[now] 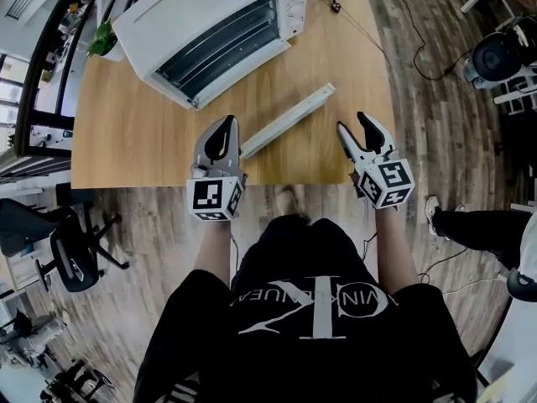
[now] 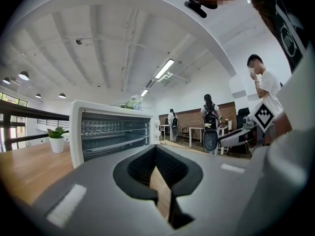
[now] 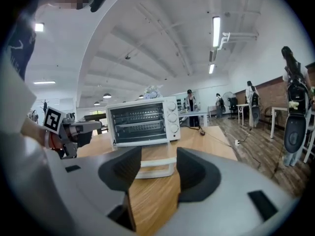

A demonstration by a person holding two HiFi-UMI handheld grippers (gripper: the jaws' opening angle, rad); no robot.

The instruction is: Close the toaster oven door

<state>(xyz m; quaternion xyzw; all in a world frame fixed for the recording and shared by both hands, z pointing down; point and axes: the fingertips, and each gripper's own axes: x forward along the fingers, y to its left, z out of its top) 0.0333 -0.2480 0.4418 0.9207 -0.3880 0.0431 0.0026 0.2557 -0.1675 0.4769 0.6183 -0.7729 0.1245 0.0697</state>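
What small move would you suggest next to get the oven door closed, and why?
Probably ease the right gripper forward to the door handle. The oven stands open, and the handle lies low just ahead, in line with the open tongs and untouched. The left gripper is shut and beside it.

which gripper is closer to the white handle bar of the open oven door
Left. The left gripper sits right beside the near end of the handle bar; the right gripper lies apart, off its other end.
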